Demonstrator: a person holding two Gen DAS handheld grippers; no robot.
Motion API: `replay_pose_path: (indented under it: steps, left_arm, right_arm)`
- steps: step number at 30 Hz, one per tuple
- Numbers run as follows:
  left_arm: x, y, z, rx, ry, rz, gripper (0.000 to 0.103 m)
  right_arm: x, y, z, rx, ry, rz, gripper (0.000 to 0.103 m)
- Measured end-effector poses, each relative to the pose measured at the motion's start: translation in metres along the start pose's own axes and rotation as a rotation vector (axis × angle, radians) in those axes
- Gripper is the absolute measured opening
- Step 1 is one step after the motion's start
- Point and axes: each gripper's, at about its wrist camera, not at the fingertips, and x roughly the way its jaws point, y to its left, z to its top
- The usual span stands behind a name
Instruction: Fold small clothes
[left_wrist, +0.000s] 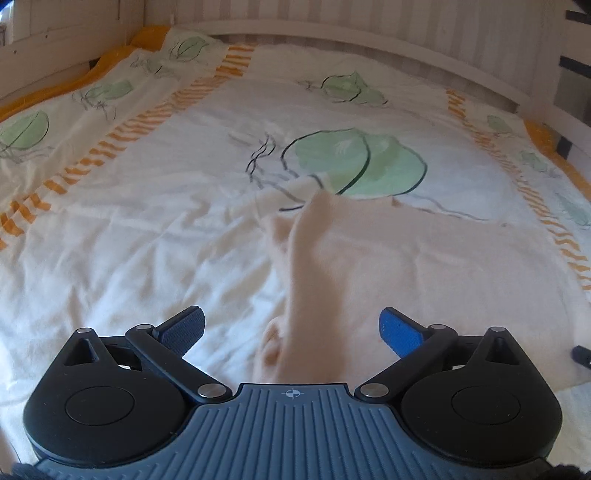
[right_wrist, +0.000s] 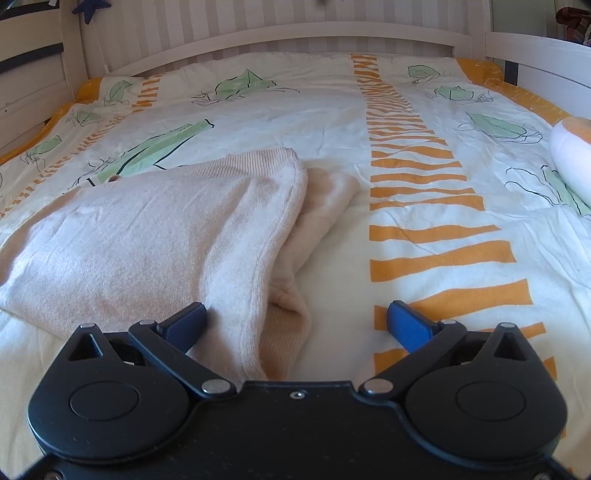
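**Folding the sleeve edge inward**

Closing each spread hand-held gripper, left (left_wrist: 291, 328) and right (right_wrist: 297, 323), on nothing yet; pinch the pale knit sweater (right_wrist: 155, 229) on the bed (right_wrist: 424, 118) low, then lay flat.

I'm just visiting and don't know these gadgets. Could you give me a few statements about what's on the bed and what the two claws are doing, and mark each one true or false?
1. Both claws are open. True: the left claw and the right claw each have their fingers spread apart, with nothing pinched.

2. The garment is bright blue. False: the knit garment is pale pink-cream.

3. The garment lies on a duvet printed with green leaves and orange stripes. True: the duvet shows both.

4. The garment hangs from the bed frame. False: it lies on the duvet, apart from the white bed frame.

5. A fold of the garment runs between the left claw's fingers. True, but they are not closed on it.
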Motion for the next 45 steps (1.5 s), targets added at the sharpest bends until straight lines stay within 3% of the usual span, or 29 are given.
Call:
replay_pose_path:
  steps: [7,15,19,26,29,32,35,40,45]
  left_arm:
    - [0.017,-0.082,0.012,0.117,0.007,-0.142,0.102]
    - [0.047,-0.139,-0.025,0.222,0.097,-0.221,0.102]
    - [0.042,-0.145,-0.049,0.298,0.042,-0.199,0.103]
    - [0.043,-0.136,-0.056,0.244,-0.013,-0.226,0.103]
    - [0.042,-0.139,-0.058,0.251,-0.032,-0.216,0.103]
    - [0.041,-0.14,-0.059,0.25,-0.038,-0.218,0.103]
    - [0.041,-0.139,-0.06,0.249,-0.047,-0.22,0.103]
    - [0.04,-0.137,-0.061,0.246,-0.052,-0.225,0.103]
    - [0.033,-0.123,-0.052,0.216,-0.034,-0.278,0.102]
  right_arm:
    - [-0.002,-0.004,0.002,0.014,0.004,0.017,0.103]
    - [-0.005,-0.013,0.005,0.049,0.001,0.008,0.103]
    - [-0.009,-0.031,0.008,0.152,-0.013,-0.035,0.103]
    - [-0.017,-0.033,0.017,0.198,-0.053,-0.101,0.103]
    - [-0.024,-0.028,0.024,0.187,-0.123,-0.061,0.103]
    - [-0.009,-0.022,0.028,0.173,-0.099,-0.016,0.103]
    - [0.013,-0.024,0.025,0.207,-0.022,-0.028,0.103]
    - [0.013,-0.039,0.018,0.279,-0.046,-0.002,0.103]
    - [0.013,-0.034,0.013,0.245,-0.068,-0.013,0.103]
